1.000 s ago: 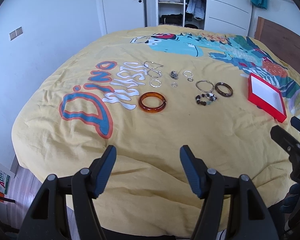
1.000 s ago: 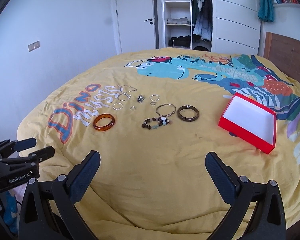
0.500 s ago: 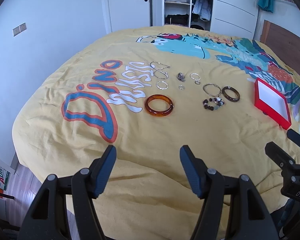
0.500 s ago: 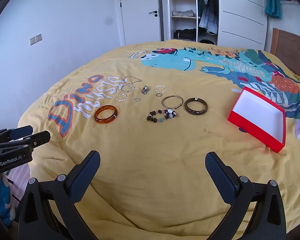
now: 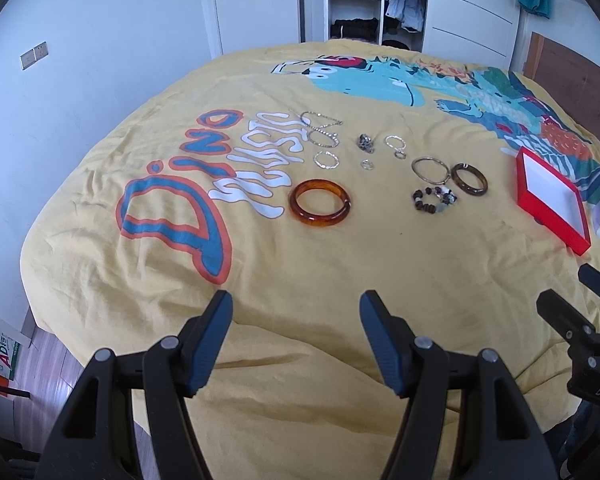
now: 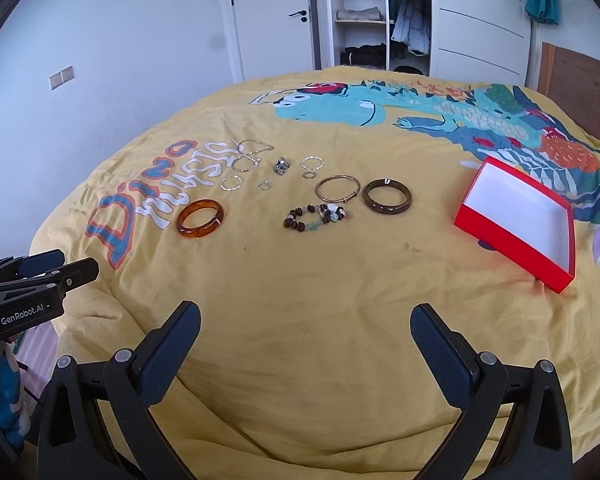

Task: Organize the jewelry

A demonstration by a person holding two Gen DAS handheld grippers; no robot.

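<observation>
Jewelry lies spread on a yellow bedspread. An amber bangle (image 5: 320,202) (image 6: 200,218), a beaded bracelet (image 5: 433,199) (image 6: 314,217), a dark brown bangle (image 5: 469,179) (image 6: 388,196), a thin gold bangle (image 5: 430,169) (image 6: 337,188), silver chains (image 5: 320,130) (image 6: 249,156) and several small rings lie mid-bed. An open, empty red box (image 5: 553,198) (image 6: 518,220) sits to their right. My left gripper (image 5: 296,322) and right gripper (image 6: 306,334) are both open and empty, low over the bed's near edge, well short of the jewelry.
The yellow bedspread (image 5: 300,264) has a dinosaur print and "Dino" lettering. A white door and an open wardrobe (image 6: 364,20) stand beyond the bed. A wooden headboard (image 6: 584,84) is at the right. Floor and a box (image 5: 0,352) show at lower left.
Both grippers have moved forward and slightly lower toward the bed; the jewelry and red box appear larger and nearer. Both stay open and empty.
</observation>
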